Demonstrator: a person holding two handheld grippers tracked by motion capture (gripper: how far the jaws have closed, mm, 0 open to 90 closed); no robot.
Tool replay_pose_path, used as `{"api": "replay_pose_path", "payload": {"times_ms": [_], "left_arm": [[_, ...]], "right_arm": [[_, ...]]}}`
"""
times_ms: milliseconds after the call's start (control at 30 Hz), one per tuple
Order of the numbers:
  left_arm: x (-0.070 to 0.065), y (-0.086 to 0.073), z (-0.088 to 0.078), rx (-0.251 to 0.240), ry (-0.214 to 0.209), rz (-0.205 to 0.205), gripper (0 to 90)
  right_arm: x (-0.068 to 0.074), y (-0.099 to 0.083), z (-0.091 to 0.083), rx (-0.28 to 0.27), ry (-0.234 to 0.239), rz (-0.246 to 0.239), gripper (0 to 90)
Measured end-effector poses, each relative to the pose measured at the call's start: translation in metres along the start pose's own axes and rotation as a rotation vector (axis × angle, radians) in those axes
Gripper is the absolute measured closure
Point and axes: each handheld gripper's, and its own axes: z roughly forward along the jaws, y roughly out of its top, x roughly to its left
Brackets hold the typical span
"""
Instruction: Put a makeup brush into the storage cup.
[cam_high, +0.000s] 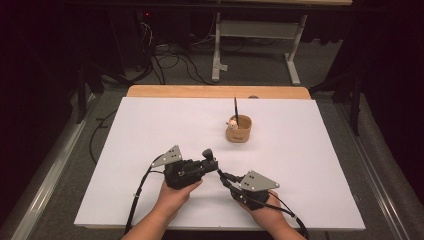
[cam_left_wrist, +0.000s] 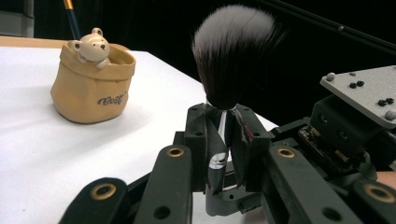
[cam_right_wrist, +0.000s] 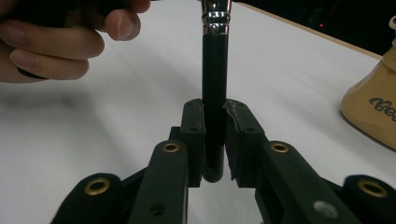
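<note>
1. High view, nearest edge: two forearms come in from the bottom; the left hand (cam_high: 176, 195) holds the left gripper (cam_high: 212, 166) and the right hand (cam_high: 260, 210) holds the right gripper (cam_high: 225, 176), each with a cable trailing back toward the near edge of the tabletop (cam_high: 150, 130).
2. Both grippers sit near the front middle of the white tabletop, pointed toward each other, with a makeup brush (cam_high: 214, 162) bridging them.
3. Right gripper view: the right gripper's fingers (cam_right_wrist: 194, 126) are closed on the black handle of the makeup brush (cam_right_wrist: 215, 93), close to its rounded butt end; the silver ferrule rises beyond the pads. The left hand (cam_right_wrist: 60, 42) is seen at the upper left.
4. Left gripper view: the left gripper's fingers (cam_left_wrist: 198, 135) clamp the makeup brush (cam_left_wrist: 231, 56) at its silver ferrule, just below the bristles; the dark, white-tipped bristle head stands upright above the pads. The right gripper's grey plate (cam_left_wrist: 369, 91) shows at the right.
5. Farther back, right of centre and well apart from the grippers, stands a tan bag-shaped holder (cam_high: 238, 128) with a small bear figure (cam_left_wrist: 93, 45) on its rim.
6. A thin dark brush (cam_high: 235, 110) stands upright in that holder.
7. Beyond the far edge, a wooden board (cam_high: 215, 91), then floor cables and a table frame.
</note>
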Motion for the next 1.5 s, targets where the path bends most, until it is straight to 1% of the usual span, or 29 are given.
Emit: {"api": "replay_pose_path", "payload": {"times_ms": [167,267,300,367,400,433,467,567,700,733,833,900,933,1067,1133,1200,1333,1433,1500], "left_arm": [[-0.001,0.000,0.001,0.008,0.007,0.010,77.5],[-0.003,-0.001,0.001,0.018,0.018,0.021,77.5],[-0.003,-0.001,0.002,0.019,0.019,0.023,77.5],[-0.003,-0.001,0.002,0.035,0.025,0.032,77.5],[-0.004,-0.002,0.003,0.038,0.027,0.034,77.5],[-0.004,-0.002,0.004,0.043,0.029,0.036,77.5],[-0.005,-0.003,0.005,0.049,0.033,0.039,77.5],[-0.007,-0.004,0.007,0.067,0.046,0.056,77.5],[-0.013,-0.006,0.012,0.091,0.057,0.086,77.5],[-0.014,-0.006,0.013,0.096,0.060,0.093,77.5],[-0.018,-0.007,0.015,0.107,0.066,0.111,77.4],[-0.020,-0.007,0.016,0.114,0.070,0.120,77.5],[-0.020,-0.008,0.017,0.116,0.071,0.123,77.5],[-0.021,-0.008,0.017,0.119,0.078,0.123,77.4],[-0.021,-0.008,0.017,0.117,0.080,0.125,77.4],[-0.021,-0.008,0.017,0.116,0.079,0.124,77.4],[-0.022,-0.008,0.018,0.114,0.077,0.118,77.4],[-0.023,-0.008,0.018,0.112,0.075,0.123,77.4],[-0.024,-0.008,0.018,0.110,0.074,0.122,77.4]], "right_arm": [[0.000,0.001,0.001,0.005,0.010,0.022,71.4],[-0.001,0.001,0.001,0.010,0.008,0.017,65.5],[-0.001,0.002,0.001,0.010,0.004,0.016,62.1],[-0.001,0.002,0.001,0.014,0.003,0.023,56.5],[-0.001,0.002,0.002,0.009,0.005,0.036,54.1],[-0.001,0.003,0.002,0.011,0.005,0.031,52.2],[-0.001,0.003,0.002,0.007,0.005,0.037,50.3],[-0.001,0.003,0.001,0.010,0.000,0.036,47.4],[-0.001,0.004,0.001,0.007,-0.011,0.044,48.3],[-0.001,0.004,0.001,-0.003,-0.010,0.043,49.0],[0.000,0.004,-0.001,-0.007,-0.012,0.045,52.2],[-0.001,0.005,-0.001,-0.019,-0.009,0.034,54.3],[0.000,0.005,-0.001,-0.021,-0.013,0.036,55.1],[0.000,0.005,-0.002,-0.035,-0.017,0.029,59.4],[0.000,0.005,-0.003,-0.039,-0.020,0.039,61.6],[0.000,0.006,-0.004,-0.051,-0.019,0.025,63.9],[0.001,0.006,-0.004,-0.051,-0.016,0.025,67.7],[0.002,0.006,-0.005,-0.057,-0.019,0.014,70.8],[0.002,0.006,-0.004,-0.064,-0.019,0.016,72.7]]}}
